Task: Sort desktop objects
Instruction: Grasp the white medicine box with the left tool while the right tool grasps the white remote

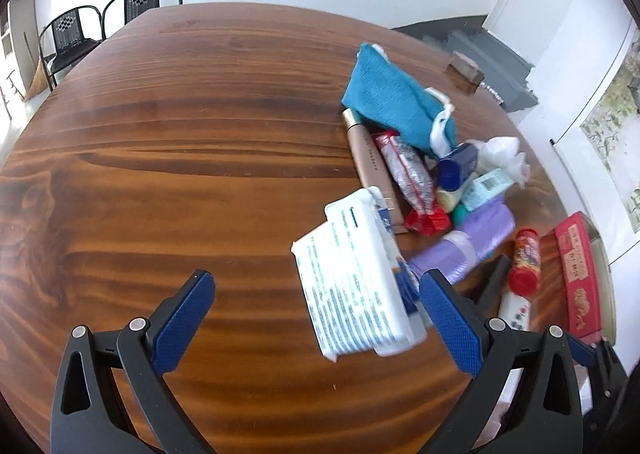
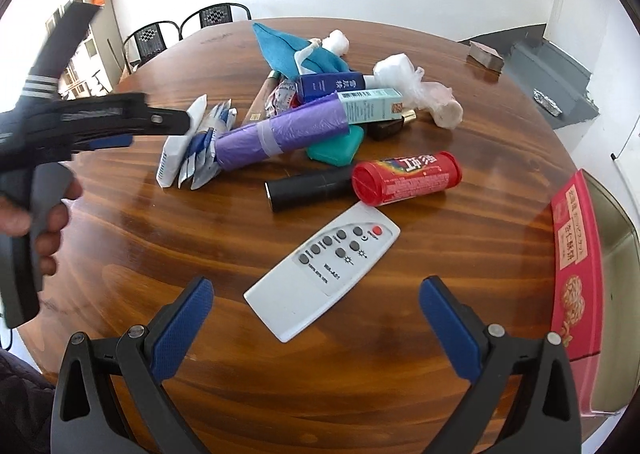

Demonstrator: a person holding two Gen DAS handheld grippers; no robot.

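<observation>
On the wooden table (image 2: 224, 238), the objects lie in one mixed cluster toward the far right side; no separated groups are visible, so sorting appears to be at or near its start.

The left gripper (image 1: 316, 290) has its fingers spread wide and holds nothing. It hovers beside a stack of white sachet packs (image 1: 352, 278), which leans against a purple bag roll (image 2: 280, 133).

The right gripper (image 2: 316, 294) is likewise spread and empty, positioned over the near end of a white remote control (image 2: 324, 270).

Beyond the remote lie a black tube (image 2: 308, 187) and a red canister (image 2: 408, 177), touching. Further back, a teal cloth (image 1: 392, 101), boxes, tubes and a green case (image 2: 336, 145) overlap.

A red carton (image 2: 576, 254) sits at the right table edge.

Judgement: essentially every item remains to be sorted.
</observation>
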